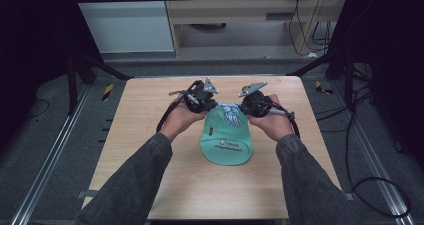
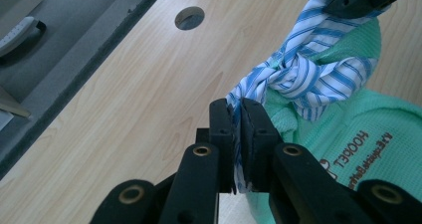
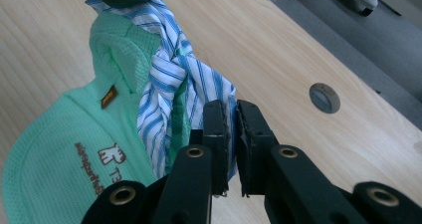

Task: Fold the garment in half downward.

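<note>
Here, a green cloth bag (image 1: 226, 140) lies on the wooden table (image 1: 150, 135), a little beyond its middle, its printed side up. Its neck is tied with a blue-and-white striped strip (image 2: 303, 69), which is knotted just above the green fabric. The left gripper (image 2: 238, 112) has its jaws pressed together on one end of the strip, and the right gripper (image 3: 232, 114) pinches the other end the same way. From the high view, both hands hold the grippers at the far end of the bag, one on each side. A round hole (image 2: 189, 18) sits in the tabletop near the far edge.
</note>
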### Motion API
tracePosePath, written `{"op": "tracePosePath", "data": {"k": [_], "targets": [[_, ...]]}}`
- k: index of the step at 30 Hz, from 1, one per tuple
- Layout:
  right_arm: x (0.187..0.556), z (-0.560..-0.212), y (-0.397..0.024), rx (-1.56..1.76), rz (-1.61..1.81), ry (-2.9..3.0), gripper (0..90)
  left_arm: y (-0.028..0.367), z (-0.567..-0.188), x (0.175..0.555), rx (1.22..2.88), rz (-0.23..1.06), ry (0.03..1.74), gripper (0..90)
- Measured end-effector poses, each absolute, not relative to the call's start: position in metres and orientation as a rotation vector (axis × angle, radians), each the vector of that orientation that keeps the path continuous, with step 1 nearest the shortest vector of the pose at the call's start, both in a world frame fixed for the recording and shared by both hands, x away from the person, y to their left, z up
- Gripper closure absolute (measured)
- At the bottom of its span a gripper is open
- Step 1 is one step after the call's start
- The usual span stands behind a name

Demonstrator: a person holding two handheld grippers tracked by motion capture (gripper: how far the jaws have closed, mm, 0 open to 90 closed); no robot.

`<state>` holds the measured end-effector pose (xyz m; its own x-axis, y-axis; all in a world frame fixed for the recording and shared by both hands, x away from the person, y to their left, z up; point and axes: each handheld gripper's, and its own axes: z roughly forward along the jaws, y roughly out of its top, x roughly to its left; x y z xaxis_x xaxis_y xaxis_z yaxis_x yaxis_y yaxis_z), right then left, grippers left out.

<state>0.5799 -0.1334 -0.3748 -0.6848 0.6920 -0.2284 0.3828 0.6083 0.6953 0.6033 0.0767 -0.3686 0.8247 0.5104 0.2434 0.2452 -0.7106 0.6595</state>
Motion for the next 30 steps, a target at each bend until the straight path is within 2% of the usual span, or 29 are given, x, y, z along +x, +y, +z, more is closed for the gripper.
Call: {"op": "tracePosePath", "data": {"k": [14,30], "targets": [[0.550,-0.395,-0.135,0.808,0.885,2.348,83.9,0.081,-0.386,0.574,2.367,0.565,0.518,84.7],[0.522,-0.412,-0.136,0.758,0.905,2.399,83.6,0.090,-0.406,0.545,2.355,0.483,0.518,84.7]]}}
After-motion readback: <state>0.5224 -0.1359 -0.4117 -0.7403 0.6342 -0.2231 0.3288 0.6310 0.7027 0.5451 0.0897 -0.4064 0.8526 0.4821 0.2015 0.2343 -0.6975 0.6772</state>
